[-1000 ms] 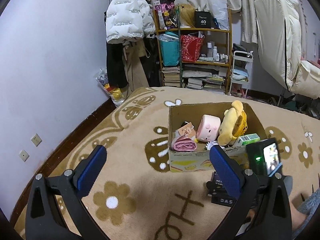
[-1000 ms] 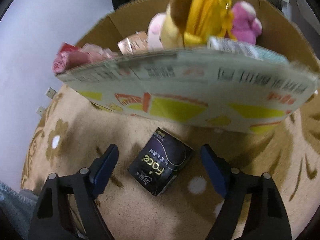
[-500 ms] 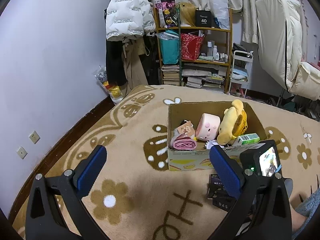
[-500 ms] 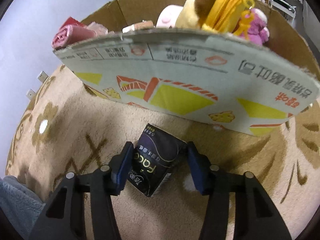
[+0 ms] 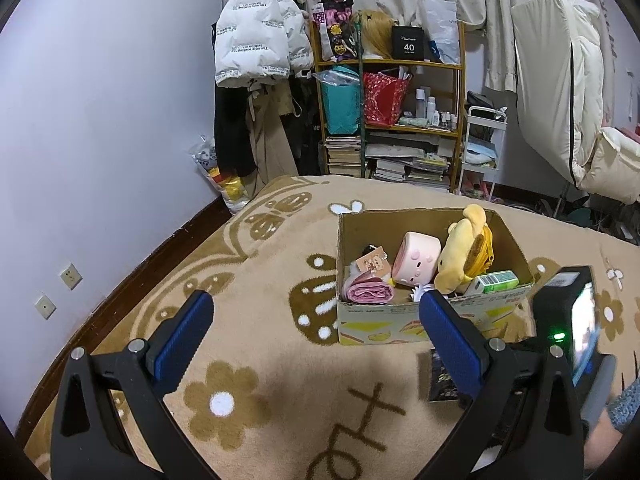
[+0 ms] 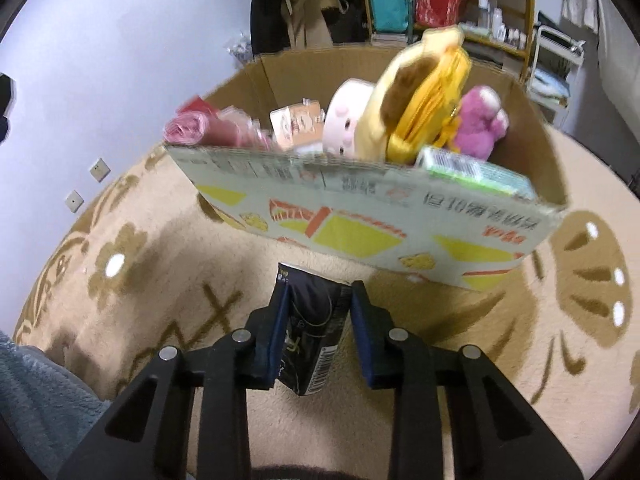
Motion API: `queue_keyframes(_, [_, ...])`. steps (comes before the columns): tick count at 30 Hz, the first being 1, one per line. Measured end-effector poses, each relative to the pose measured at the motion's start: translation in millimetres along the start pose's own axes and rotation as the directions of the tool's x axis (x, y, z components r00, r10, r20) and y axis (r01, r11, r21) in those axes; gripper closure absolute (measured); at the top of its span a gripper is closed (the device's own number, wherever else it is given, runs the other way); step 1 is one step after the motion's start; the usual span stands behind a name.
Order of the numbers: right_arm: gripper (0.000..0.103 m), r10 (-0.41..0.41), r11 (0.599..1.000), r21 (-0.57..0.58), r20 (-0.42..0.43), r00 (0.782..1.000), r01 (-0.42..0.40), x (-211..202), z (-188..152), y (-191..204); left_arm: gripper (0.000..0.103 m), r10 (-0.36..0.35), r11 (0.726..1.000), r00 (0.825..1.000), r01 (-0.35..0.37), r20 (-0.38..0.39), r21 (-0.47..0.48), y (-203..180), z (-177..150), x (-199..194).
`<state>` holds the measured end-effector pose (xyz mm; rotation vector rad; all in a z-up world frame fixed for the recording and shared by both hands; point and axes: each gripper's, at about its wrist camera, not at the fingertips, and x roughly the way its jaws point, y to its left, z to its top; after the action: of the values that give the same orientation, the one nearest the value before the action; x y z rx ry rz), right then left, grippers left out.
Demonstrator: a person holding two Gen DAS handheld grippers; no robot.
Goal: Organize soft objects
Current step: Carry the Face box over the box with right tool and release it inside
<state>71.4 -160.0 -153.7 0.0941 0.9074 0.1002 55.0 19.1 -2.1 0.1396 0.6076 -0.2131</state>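
My right gripper (image 6: 318, 300) is shut on a black soft tissue pack (image 6: 314, 332) and holds it just above the carpet, in front of the cardboard box (image 6: 360, 236). The box holds a yellow plush dog (image 6: 416, 108), a pink plush (image 6: 478, 128), a pale pink round plush (image 6: 346, 120), a rolled pink cloth (image 6: 188, 132) and a green pack (image 6: 472, 172). My left gripper (image 5: 316, 328) is open and empty above the carpet, left of the box (image 5: 400, 322). The tissue pack (image 5: 440, 376) shows partly behind my left gripper's right finger.
A beige carpet with brown flowers (image 5: 224, 400) covers the floor. A wooden shelf with books and bags (image 5: 392, 120) and hanging coats (image 5: 260, 40) stand at the far wall. A white wall with sockets (image 5: 70, 276) runs along the left. Bedding (image 5: 560, 92) is at the far right.
My right gripper closed on the black tissue pack and lifted it off the carpet. The left gripper stayed open and drew back slightly.
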Motion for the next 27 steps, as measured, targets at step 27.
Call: queue_keyframes(27, [0.072, 0.041, 0.999, 0.001, 0.308, 0.95, -0.043, -45, 84, -13, 0.001, -0.005, 0.999, 0.998, 0.003, 0.06, 0.038, -9, 1, -16])
